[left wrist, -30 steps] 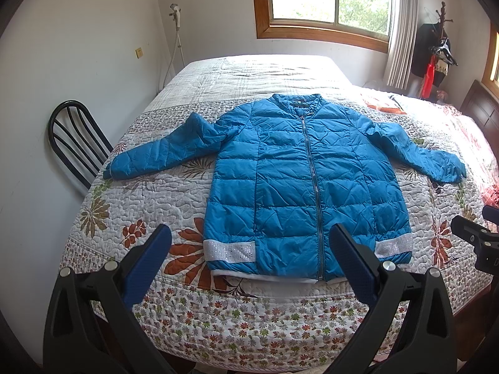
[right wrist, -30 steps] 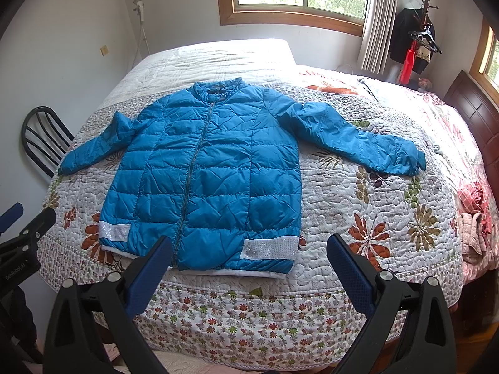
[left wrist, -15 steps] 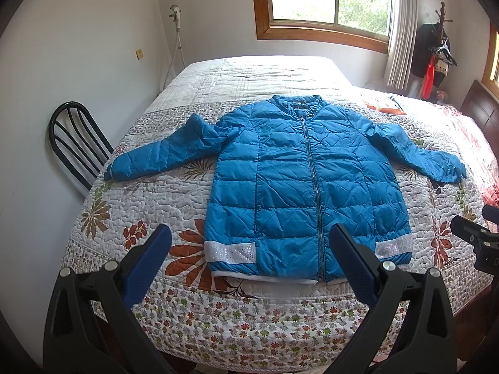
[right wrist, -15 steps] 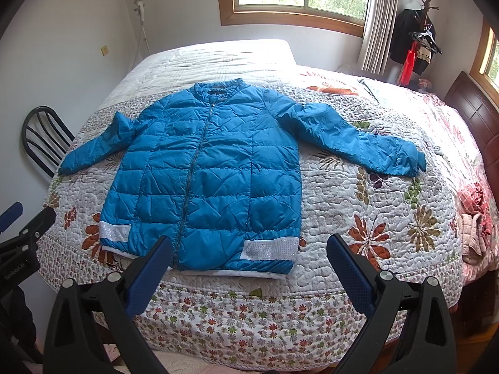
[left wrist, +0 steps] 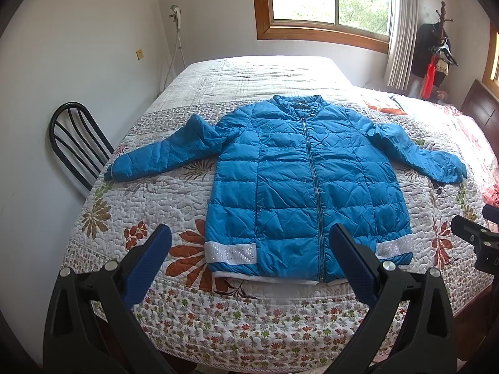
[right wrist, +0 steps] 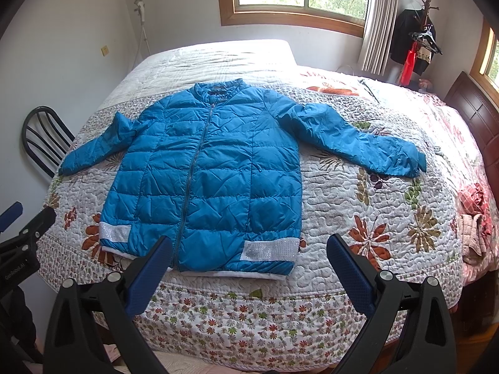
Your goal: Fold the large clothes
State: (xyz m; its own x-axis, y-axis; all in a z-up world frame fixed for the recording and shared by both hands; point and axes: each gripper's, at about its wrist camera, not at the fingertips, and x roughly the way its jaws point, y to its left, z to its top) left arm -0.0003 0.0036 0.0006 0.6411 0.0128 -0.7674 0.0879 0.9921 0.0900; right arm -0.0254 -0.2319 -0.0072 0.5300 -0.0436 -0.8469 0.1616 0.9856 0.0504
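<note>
A blue quilted jacket (left wrist: 299,180) lies flat and zipped on the bed, collar away from me, both sleeves spread out. It also shows in the right wrist view (right wrist: 212,171). Its hem has white sparkly bands. My left gripper (left wrist: 249,249) is open and empty, held in the air in front of the hem. My right gripper (right wrist: 249,252) is open and empty, also before the hem, towards the jacket's right side. Each gripper shows at the edge of the other's view.
The bed's floral quilt (left wrist: 156,205) hangs over the near edge. A black chair (left wrist: 75,143) stands against the left wall. A dark headboard (right wrist: 477,118) and bunched pink cloth (right wrist: 474,218) are on the right. A coat rack (right wrist: 418,37) stands by the window.
Nothing has visibly changed; both grippers hold nearly still and the jacket has not moved.
</note>
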